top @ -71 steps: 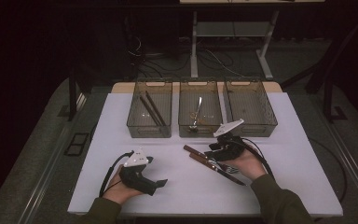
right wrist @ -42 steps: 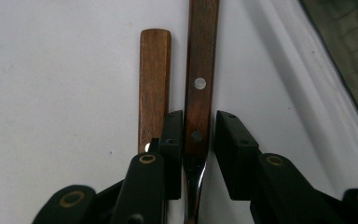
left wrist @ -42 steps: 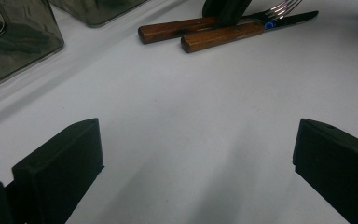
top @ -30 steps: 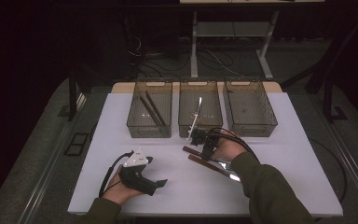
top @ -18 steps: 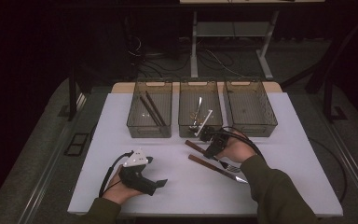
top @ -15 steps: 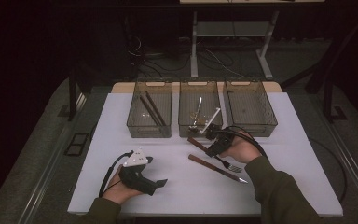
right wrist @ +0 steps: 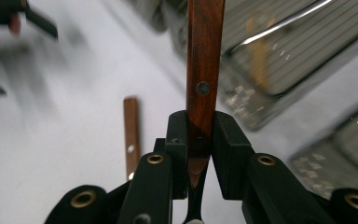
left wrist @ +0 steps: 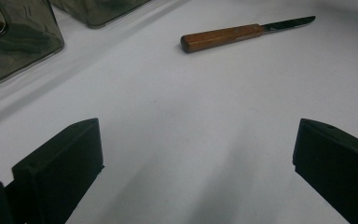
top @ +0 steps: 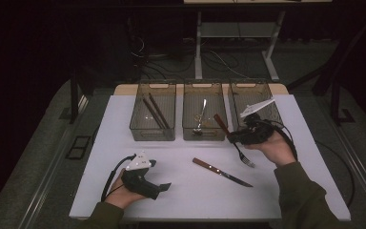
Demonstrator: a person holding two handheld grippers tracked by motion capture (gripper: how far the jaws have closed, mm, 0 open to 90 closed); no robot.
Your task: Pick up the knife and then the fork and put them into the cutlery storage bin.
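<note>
Now we hold the right tool (top: 235, 137) closed tight on the fork (top: 232, 138), gripping its wooden handle near where the wood meets the metal neck. From the high view the fork is lifted off the tabletop (top: 276, 191) and tilted, its handle end pointing up toward the middle bin (top: 204, 133) and its tines hanging down toward us, just in front of the gap between the middle bin and the right bin (top: 271, 112). In the right gripper view the handle (right wrist: 204, 70) rises straight up between the jaws, with a rivet showing just above them. Our left tool (top: 164, 186) rests low at the near left of the tabletop, its jaws spread wide with nothing between them. The knife (top: 221, 172) lies flat on the tabletop between the two tools, apart from both, its wooden handle toward the left. The left bin (top: 153, 133) holds two dark sticks (top: 153, 111), and a spoon (top: 201, 114) lies in the middle bin.
</note>
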